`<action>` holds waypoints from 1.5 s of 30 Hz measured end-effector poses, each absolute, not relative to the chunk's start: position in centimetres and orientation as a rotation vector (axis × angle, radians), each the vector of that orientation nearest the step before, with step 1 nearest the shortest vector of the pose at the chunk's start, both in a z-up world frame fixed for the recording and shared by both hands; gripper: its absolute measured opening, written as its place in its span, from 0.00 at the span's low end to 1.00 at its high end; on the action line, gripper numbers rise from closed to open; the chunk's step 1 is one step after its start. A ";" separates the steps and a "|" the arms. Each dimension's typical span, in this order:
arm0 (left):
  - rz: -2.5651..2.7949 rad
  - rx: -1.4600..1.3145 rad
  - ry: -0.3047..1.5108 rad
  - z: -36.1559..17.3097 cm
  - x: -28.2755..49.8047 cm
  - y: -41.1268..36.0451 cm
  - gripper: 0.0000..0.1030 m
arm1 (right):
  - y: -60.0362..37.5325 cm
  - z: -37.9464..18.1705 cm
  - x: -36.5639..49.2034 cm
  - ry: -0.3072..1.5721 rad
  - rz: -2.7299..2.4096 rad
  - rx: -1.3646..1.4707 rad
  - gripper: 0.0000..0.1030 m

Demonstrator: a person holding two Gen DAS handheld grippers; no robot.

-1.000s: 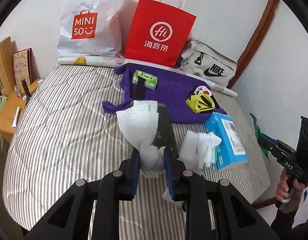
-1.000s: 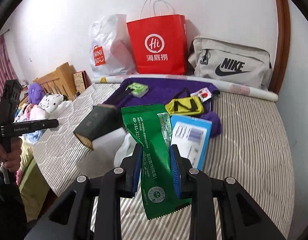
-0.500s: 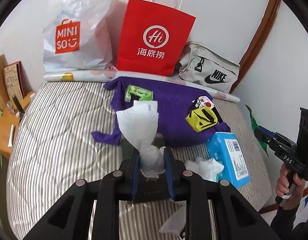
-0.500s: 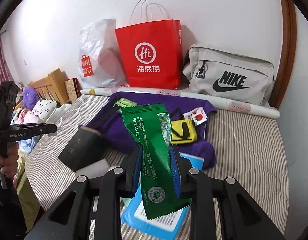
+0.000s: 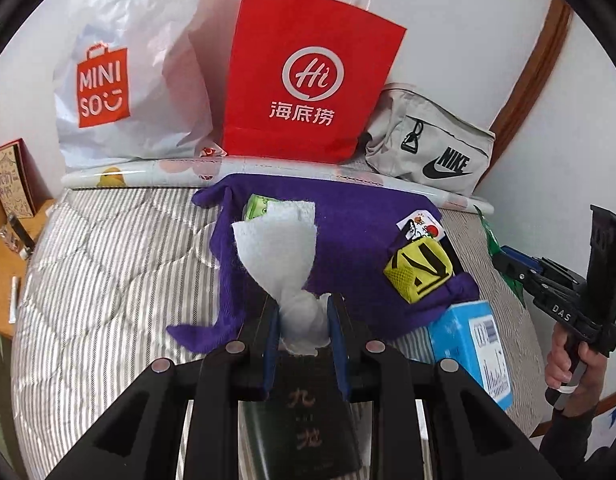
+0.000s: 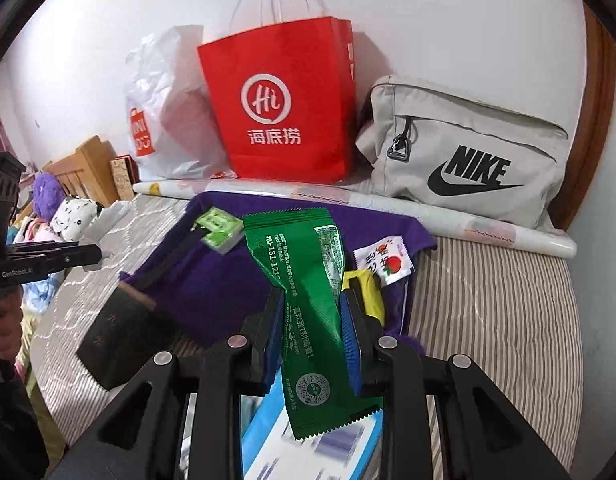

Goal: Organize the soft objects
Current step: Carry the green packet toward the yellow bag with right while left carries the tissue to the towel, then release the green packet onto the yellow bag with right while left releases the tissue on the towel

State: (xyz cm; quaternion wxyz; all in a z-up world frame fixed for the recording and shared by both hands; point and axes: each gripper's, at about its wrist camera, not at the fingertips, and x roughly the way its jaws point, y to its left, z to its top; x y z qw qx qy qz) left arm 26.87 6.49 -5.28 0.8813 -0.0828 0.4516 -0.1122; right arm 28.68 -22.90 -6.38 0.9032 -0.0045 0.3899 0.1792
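Observation:
My left gripper point(image 5: 303, 316) is shut on a white tissue point(image 5: 279, 248) and holds it above the near edge of a purple cloth point(image 5: 348, 224) on the striped bed. My right gripper point(image 6: 312, 320) is shut on a green foil packet point(image 6: 303, 280) held upright over the same purple cloth point(image 6: 211, 284). On the cloth lie a light green packet point(image 6: 219, 230), a yellow pouch point(image 5: 420, 270) and a small white sachet point(image 5: 422, 226). A blue tissue pack point(image 5: 472, 348) lies at the cloth's right corner. A dark booklet point(image 5: 303, 412) lies under my left gripper.
A red Hi paper bag point(image 5: 308, 76), a white Miniso bag point(image 5: 119, 80) and a grey Nike bag point(image 5: 432, 152) stand against the back wall behind a rolled mat point(image 5: 155, 168). A wooden headboard point(image 6: 87, 164) and soft toys point(image 6: 63, 208) are at the left.
Both grippers have moved forward toward the purple cloth and the bags, still holding the tissue and the green packet. The dark booklet now lies under my left gripper.

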 end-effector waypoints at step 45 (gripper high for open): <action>-0.302 -0.129 1.158 -12.5 37.0 2.3 0.56 | -20.3 -13.6 39.7 1.031 0.417 -0.067 0.63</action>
